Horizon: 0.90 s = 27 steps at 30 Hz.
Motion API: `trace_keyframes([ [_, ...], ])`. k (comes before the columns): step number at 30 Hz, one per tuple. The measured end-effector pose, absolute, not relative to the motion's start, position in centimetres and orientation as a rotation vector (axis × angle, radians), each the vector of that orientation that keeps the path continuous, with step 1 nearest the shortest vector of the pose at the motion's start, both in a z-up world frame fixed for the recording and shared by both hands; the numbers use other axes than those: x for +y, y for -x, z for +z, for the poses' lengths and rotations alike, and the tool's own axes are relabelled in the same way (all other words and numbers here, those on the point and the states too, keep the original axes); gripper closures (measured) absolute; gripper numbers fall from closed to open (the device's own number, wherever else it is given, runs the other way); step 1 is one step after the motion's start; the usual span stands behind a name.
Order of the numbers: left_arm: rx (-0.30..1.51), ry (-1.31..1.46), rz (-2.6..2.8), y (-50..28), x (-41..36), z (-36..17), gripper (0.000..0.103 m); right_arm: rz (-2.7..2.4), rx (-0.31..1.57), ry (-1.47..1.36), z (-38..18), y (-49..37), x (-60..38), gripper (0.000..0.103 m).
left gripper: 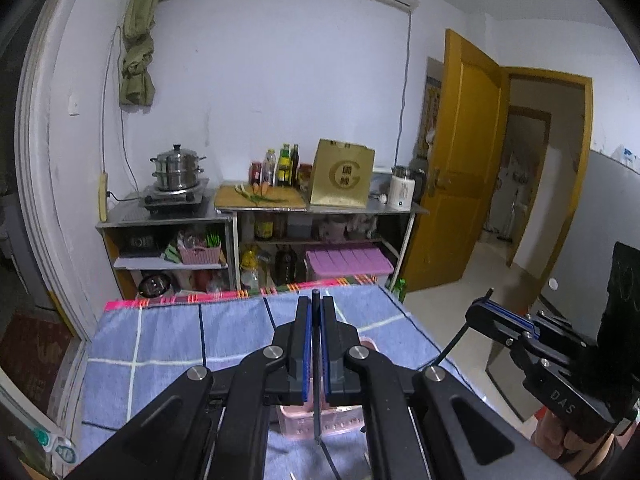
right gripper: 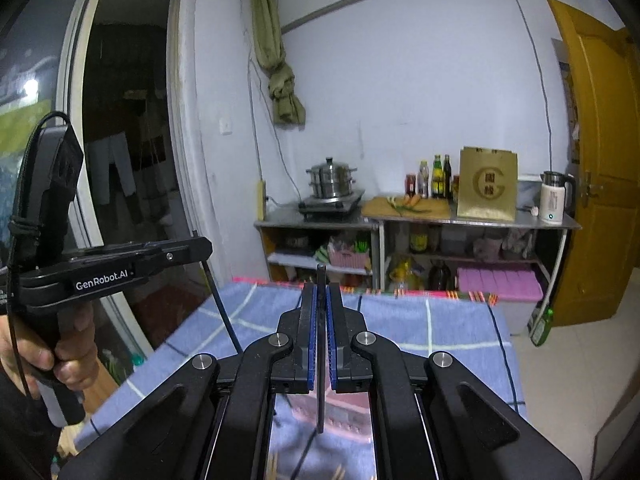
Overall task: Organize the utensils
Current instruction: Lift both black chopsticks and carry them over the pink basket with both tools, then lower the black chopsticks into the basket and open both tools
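My left gripper [left gripper: 316, 301] is shut on a thin black chopstick [left gripper: 319, 412] that stands nearly upright between its blue pads, its tip poking out above the fingertips. Beneath it a pink plastic basket [left gripper: 300, 420] rests on the table's blue checked cloth [left gripper: 168, 340]. My right gripper [right gripper: 321, 287] is shut on a second black chopstick [right gripper: 321, 400], above the same pink basket [right gripper: 344, 406]. Each gripper also appears in the other view: the right gripper [left gripper: 480, 307] and the left gripper [right gripper: 206, 246], both with a chopstick slanting down from the jaws. A hand [right gripper: 72, 356] holds the left one.
Behind the table stands a steel shelf unit [left gripper: 260, 210] with a steamer pot [left gripper: 178, 170], bottles [left gripper: 284, 166], a cutting board [left gripper: 260, 198], a gold bag [left gripper: 342, 178] and a kettle [left gripper: 402, 192]. A yellow door [left gripper: 460, 160] stands open at the right. Wooden sticks [right gripper: 276, 464] lie below the right gripper.
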<state>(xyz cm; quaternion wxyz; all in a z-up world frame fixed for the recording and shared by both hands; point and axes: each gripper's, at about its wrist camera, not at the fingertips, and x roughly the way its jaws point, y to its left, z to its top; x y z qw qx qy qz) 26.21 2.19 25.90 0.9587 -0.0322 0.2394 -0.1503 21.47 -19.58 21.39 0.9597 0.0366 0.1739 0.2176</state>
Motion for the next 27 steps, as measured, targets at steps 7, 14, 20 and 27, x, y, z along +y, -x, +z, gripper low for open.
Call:
trace_keyframes([
  [7, 0.471, 0.084, -0.291, -29.0, 2.2, 25.7, 0.099, 0.436, 0.318, -0.101, 21.6, -23.7, -19.0, 0.099],
  [14, 0.461, 0.099, -0.287, -31.2, 2.6, 24.4, 0.099, 0.447, 0.317, -0.123, 20.4, -25.5, -18.4, 0.099],
  [20, 0.498, 0.123, -0.285, -32.7, 3.0, 21.6, 0.099, 0.458, 0.375, -0.130, 17.8, -27.2, -17.7, 0.099],
  [27, 0.577, 0.145, -0.284, -34.0, 3.5, 17.4, 0.099, 0.452, 0.446, -0.107, 14.7, -28.1, -16.7, 0.099],
])
